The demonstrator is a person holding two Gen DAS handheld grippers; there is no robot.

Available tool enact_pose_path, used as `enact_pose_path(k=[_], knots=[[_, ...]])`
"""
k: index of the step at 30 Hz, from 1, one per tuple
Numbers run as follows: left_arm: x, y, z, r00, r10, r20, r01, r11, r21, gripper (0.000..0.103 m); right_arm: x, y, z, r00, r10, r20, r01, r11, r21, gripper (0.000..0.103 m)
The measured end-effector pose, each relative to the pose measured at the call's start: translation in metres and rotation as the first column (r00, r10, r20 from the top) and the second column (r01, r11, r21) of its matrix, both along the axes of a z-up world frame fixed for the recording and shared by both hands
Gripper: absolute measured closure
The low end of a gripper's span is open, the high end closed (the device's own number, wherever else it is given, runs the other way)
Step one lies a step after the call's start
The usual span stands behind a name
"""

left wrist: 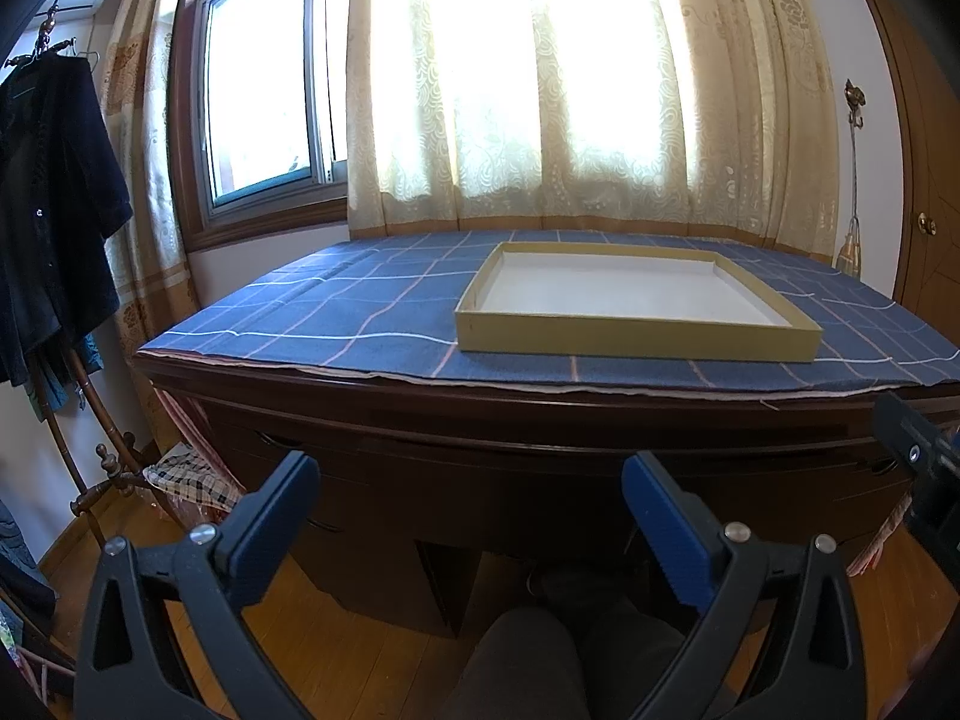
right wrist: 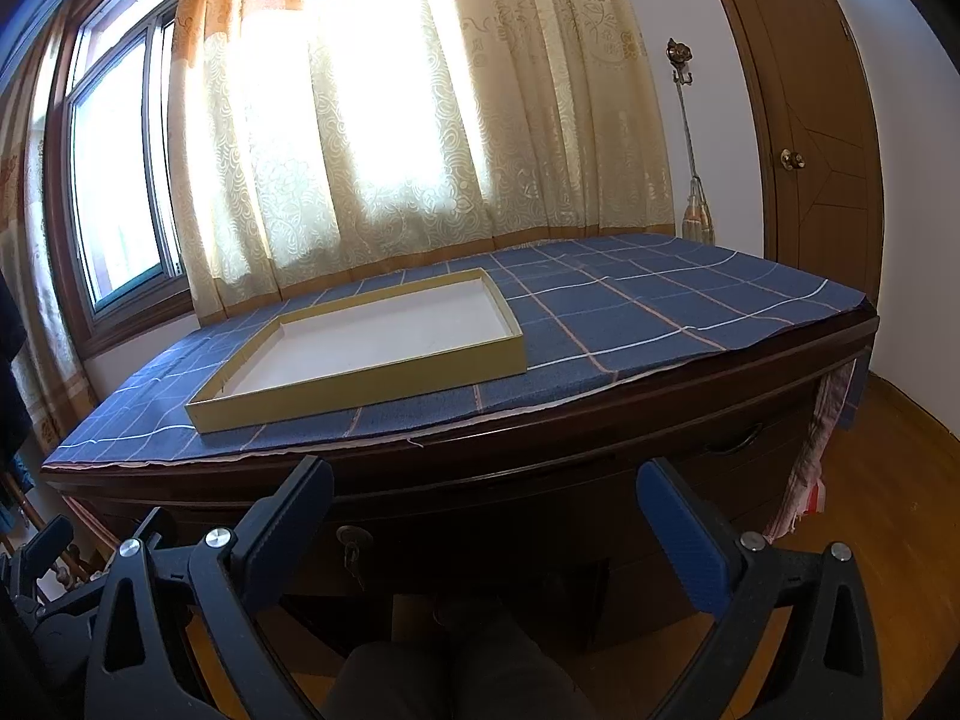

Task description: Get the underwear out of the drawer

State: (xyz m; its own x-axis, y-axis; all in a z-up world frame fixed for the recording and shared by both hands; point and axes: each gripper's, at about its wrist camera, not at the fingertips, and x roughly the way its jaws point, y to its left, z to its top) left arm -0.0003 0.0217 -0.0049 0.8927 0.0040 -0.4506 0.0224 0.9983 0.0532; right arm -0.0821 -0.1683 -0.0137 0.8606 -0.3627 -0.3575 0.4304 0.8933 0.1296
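Empty tray [right wrist: 366, 381] on desk [right wrist: 600, 444], R gripper [right wrist: 480, 516] agape

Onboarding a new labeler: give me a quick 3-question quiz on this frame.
1. True or false: the shallow tray on the blue checked cloth holds folded clothes.
2. Multiple choice: how do the jaws of the left gripper and right gripper stand? A) both open, B) both shut, C) left shut and right open.
3. Fill in: in the right wrist view, a ___ sits in the lock on the desk's middle drawer.

Key:
1. False; the tray is empty.
2. A; nothing is between either pair.
3. Key; the drawer itself is closed.
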Motion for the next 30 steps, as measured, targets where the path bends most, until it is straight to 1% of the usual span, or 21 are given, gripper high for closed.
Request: enact_pose_path(k=[20, 30], knots=[[-0.0002, 0.0005, -0.0002, 1.000, 0.001, 0.001, -0.001, 1.000, 0.001, 0.000, -0.0001, -0.0013, -0.0011, 1.000, 0.000, -0.002, 0.000, 1.000, 0.003, 0.001], [0.0058, 0.0043, -0.0050, 1.000, 0.011, -0.015, -0.011, 1.000, 0.001, 0.000, 0.0052, -0.0063, -0.0065, 1.000, -0.007, -0.013, 0.007, 1.000, 0.017, 0.001]])
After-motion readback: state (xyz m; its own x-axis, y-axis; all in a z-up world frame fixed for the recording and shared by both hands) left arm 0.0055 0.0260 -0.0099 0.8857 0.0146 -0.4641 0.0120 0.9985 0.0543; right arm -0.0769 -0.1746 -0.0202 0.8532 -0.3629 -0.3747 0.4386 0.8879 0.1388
